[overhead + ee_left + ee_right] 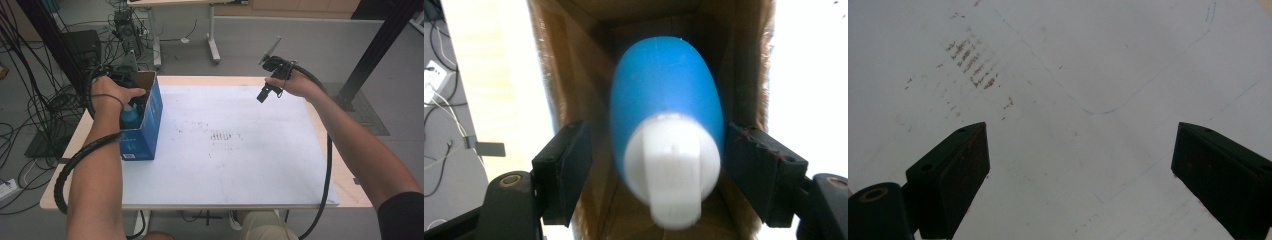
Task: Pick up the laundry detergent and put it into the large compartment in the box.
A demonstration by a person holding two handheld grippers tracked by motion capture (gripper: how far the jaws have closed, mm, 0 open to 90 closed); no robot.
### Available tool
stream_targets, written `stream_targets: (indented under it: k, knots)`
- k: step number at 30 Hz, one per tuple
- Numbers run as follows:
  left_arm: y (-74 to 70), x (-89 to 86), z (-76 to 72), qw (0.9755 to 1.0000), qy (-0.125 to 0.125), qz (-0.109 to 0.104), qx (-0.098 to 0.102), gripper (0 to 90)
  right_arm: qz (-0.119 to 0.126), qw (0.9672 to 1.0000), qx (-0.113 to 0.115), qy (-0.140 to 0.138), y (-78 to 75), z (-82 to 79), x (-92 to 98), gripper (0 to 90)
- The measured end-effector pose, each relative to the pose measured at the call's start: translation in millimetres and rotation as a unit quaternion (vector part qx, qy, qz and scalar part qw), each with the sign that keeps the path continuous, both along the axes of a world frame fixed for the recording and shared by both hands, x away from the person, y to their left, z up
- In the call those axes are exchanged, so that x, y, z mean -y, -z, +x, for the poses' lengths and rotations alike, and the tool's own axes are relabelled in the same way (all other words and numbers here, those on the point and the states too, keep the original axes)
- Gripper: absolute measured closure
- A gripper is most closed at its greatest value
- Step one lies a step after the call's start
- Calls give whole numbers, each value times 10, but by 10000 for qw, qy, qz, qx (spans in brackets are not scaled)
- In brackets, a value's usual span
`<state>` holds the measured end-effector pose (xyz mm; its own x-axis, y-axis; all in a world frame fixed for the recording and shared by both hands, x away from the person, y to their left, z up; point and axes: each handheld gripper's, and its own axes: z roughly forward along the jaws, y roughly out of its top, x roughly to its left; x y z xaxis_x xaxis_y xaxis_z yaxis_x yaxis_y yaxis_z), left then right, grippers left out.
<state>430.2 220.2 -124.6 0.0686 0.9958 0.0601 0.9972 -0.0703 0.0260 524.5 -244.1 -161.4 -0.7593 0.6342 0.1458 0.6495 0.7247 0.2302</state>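
The worktop (260,165) carries a white sheet marked with brownish smudges near its middle. At its left edge stands an open blue cardboard box (145,130), its brown inside walls plain in the left gripper view (569,75). A blue bottle (664,95) with a white cap (671,170) stands inside this box; from the high view its blue shoulder (131,117) shows just under the person's left hand (107,92).

The left gripper (656,167) points down into the box mouth, and the bottle sits between its two jaws. The jaws are spread: the left pad stands clear of the bottle with a gap of box wall showing, and the right pad lies just beside the blue body, with no press that can be made out.

The right gripper (264,94) is held in the right hand (295,84) over the far right part of the sheet, well apart from the box. Its jaws (1078,170) are spread wide with nothing between them, just the stained sheet and faint blue pen lines beneath.
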Motion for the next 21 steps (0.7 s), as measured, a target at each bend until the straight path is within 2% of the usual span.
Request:
stream_targets:
  k: [7, 12, 16, 18, 21]
  knots:
    - [-327, 102, -135, 9996, 254, 13, 144, 233, -21, 10000, 22, 54, -6, -10, -18, 86]
    - [-543, 241, -225, 9981, 522, -86, 317, 185, -17, 9999, 49, 150, -6, 4, 0, 79]
    - [-654, 437, -268, 9952, 889, -180, 358, 162, -18, 9997, 17, 242, -7, 22, 12, 78]
    - [-681, 536, -265, 9927, 1129, -275, 313, 152, -32, 9996, 25, 263, -8, 27, 9, 76]
    - [-699, 729, -286, 9888, 1430, -292, 316, 148, -33, 9996, 33, 296, -14, 23, -3, 77]
